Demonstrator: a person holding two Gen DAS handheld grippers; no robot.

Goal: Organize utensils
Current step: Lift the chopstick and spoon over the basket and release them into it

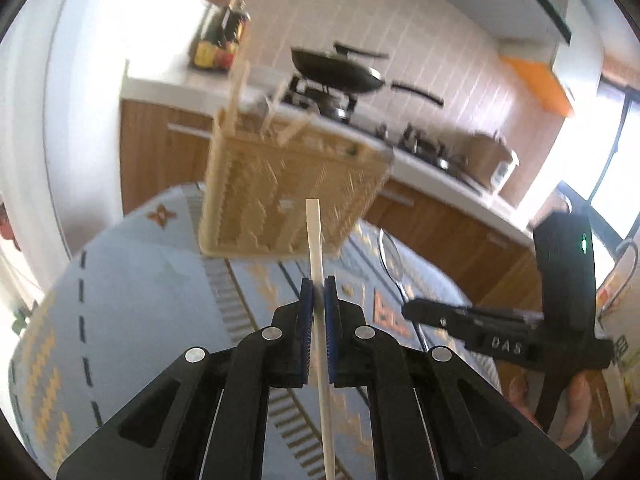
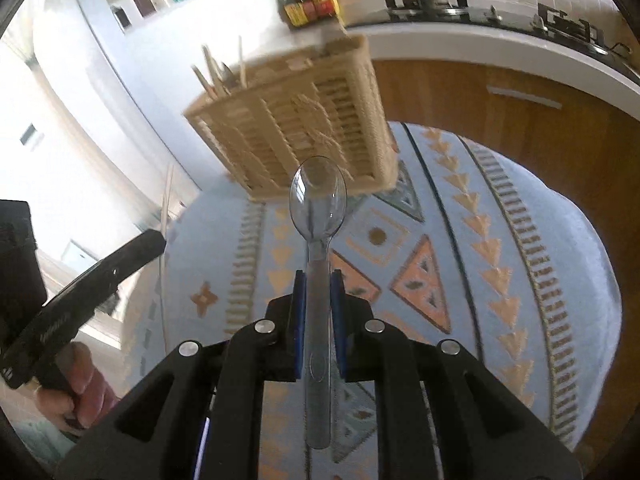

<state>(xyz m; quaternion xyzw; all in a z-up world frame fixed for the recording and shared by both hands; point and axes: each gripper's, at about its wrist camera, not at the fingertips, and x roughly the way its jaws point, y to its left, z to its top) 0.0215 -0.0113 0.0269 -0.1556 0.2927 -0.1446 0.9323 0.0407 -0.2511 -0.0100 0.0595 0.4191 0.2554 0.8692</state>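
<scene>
- The pale, slim wooden chopstick (image 1: 318, 248) stood clamped between the blue pads of the left gripper (image 1: 319, 300), jaws closed tight on its shaft — its squared tip pointed up toward the basket, raised off the cloth.
- The clear plastic spoon (image 2: 318, 200) was pinched by its handle in the right gripper (image 2: 319, 292), jaws nearly shut on it, bowl forward and lifted above the cloth.
- The beige woven-pattern plastic utensil basket (image 1: 288, 184) stood on the table near its far edge, just beyond both tips; several pale sticks (image 1: 238, 92) poked out of its left end.
- The light-blue tablecloth with orange and grey geometric patterns (image 2: 480, 216) covered the round table under everything.
- A thin wire-looped utensil (image 1: 390, 256) lay on the cloth toward the table's right edge — its exact kind was hard to tell.
- Beyond the table ran a white kitchen counter (image 1: 192, 80) carrying a black frying pan (image 1: 336, 70) on a gas stove and dark sauce bottles (image 1: 220, 40) at its left end.
</scene>
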